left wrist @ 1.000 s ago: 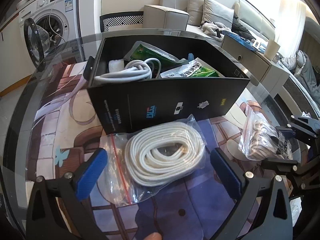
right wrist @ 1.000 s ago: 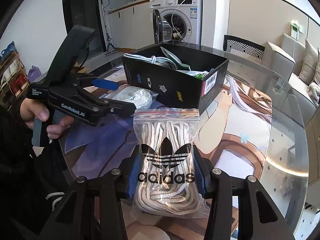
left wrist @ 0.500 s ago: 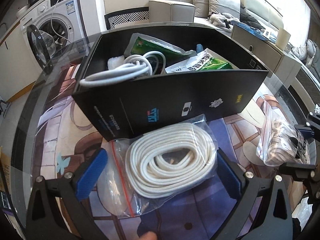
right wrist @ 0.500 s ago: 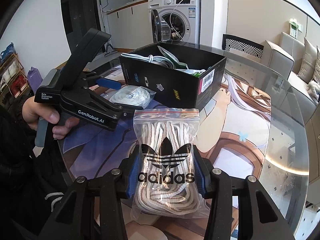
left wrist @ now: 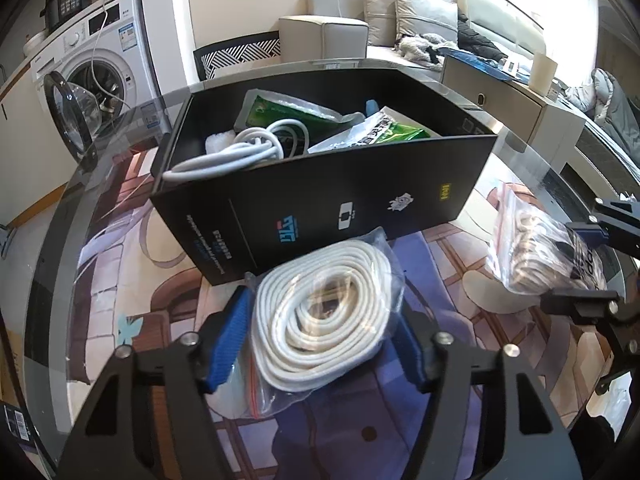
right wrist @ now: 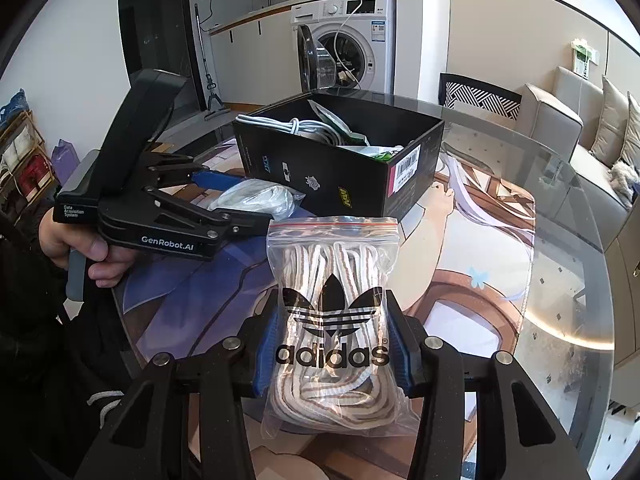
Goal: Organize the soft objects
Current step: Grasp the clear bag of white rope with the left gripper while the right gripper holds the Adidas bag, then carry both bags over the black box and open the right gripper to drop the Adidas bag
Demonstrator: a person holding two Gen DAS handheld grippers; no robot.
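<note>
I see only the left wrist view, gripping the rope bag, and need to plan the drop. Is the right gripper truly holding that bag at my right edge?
Observer: Yes, the right gripper is shut on the adidas bag, blue fingers on both sides.
Operator: What's inside?
Observer: White cords with brown stripes; the red seal looks closed.
Operator: Anything on the box's far end?
Observer: The black box bears a barcode label there.

You have a clear zip bag of white rope (left wrist: 324,316) low in the middle of the left view, its coil squeezed and tilted up. Behind it stands the open black box (left wrist: 320,208), holding a white cable and green packets. The clear Adidas bag of striped laces (right wrist: 334,320) stands upright, bottom middle of the right view.
</note>
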